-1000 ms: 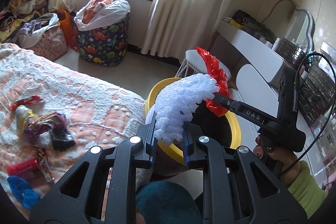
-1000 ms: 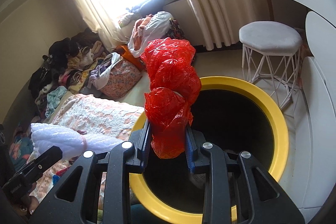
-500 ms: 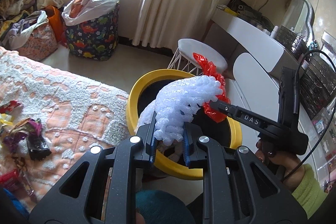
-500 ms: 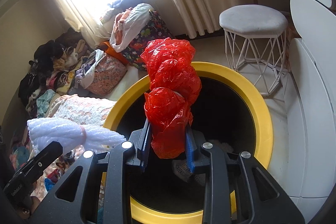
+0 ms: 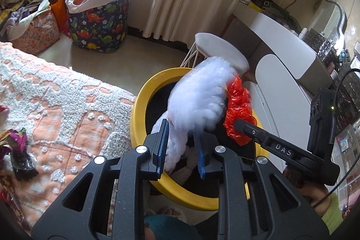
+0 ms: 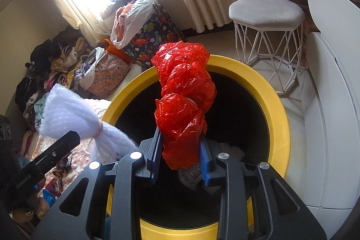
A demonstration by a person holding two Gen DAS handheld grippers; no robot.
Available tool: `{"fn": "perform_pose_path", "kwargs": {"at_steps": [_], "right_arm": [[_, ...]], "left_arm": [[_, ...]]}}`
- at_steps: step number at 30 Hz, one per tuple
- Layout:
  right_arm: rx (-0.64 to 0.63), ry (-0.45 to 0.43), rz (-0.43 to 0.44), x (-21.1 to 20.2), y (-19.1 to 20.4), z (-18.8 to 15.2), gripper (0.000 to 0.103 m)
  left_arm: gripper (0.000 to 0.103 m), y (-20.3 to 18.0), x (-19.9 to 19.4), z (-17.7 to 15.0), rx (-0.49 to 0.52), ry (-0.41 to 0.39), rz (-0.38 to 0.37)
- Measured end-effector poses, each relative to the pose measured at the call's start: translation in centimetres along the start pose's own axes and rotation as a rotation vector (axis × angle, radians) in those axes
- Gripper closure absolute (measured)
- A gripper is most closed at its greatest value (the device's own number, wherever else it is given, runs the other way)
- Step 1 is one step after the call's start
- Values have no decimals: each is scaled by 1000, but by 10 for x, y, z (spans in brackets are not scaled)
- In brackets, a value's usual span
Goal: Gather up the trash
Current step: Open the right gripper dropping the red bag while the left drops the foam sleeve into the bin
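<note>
A yellow-rimmed black bin (image 5: 139,102) (image 6: 276,105) stands beside the bed. My left gripper (image 5: 180,147) hangs over it with its jaws spread; a white bubble-wrap bundle (image 5: 200,96) (image 6: 67,114) sits loose between the fingers, blurred and tilting down into the bin. My right gripper (image 6: 181,163) is also over the bin, jaws slightly parted around a crumpled red plastic bag (image 6: 184,100) (image 5: 238,111), which still stands between the pads. Some trash lies at the bin's bottom (image 6: 191,174).
The bed with an orange and white cover (image 5: 56,100) is on the left, with wrappers (image 5: 18,150) on it. A white stool (image 6: 267,12), a white dressing table (image 5: 281,46), a dinosaur-print laundry basket (image 5: 99,21) and clothes piles (image 6: 56,64) surround the bin.
Both grippers moved further over the bin. The left jaws opened and the bubble wrap is dropping. The right jaws have widened a little around the red bag.
</note>
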State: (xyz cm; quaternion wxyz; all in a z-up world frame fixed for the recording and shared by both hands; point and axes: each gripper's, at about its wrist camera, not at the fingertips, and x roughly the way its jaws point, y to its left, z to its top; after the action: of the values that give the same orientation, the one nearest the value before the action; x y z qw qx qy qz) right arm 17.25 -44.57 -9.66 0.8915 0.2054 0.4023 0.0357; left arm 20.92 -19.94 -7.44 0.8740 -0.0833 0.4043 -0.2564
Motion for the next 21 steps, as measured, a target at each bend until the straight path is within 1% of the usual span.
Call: {"fn": "perform_pose_path", "kwargs": {"at_steps": [1,2,3,4,5,6,7,8,9,11,13,17,21], "right_arm": [[0,0,-1,0,1,-1,74],[1,0,-2,0,1,-1,74],[2,0,-3,0,1,-1,73],[4,2,-4,1,1,-1,71],[4,1,-4,2,0,-1,70],[3,2,-7,2,0,-1,68],[-2,3,-12,3,1,-1,64],[-4,2,-15,4,1,-2,61],[-6,1,-18,4,1,-2,57],[-8,-3,-17,4,1,-2,53],[-6,-14,-19,2,1,-2,45],[8,-40,-13,-4,-1,0,42],[36,-88,-17,-16,-3,4,39]], "left_arm": [[74,0,1,0,-3,0,3],[62,2,1,1,-8,-1,9],[56,3,1,1,-13,-2,12],[56,5,0,0,-14,-4,8],[54,6,-1,0,-13,-5,8],[47,6,-2,-1,-11,-4,8],[42,7,-4,-2,-12,-8,7],[33,7,-6,-2,-13,-14,5],[28,8,-8,-3,-11,-18,3],[26,8,-10,-5,-6,-20,-1],[22,8,-12,-6,-4,-23,-9],[20,6,-16,-6,2,-28,-48],[17,-2,-22,-5,30,-45,-77]]}}
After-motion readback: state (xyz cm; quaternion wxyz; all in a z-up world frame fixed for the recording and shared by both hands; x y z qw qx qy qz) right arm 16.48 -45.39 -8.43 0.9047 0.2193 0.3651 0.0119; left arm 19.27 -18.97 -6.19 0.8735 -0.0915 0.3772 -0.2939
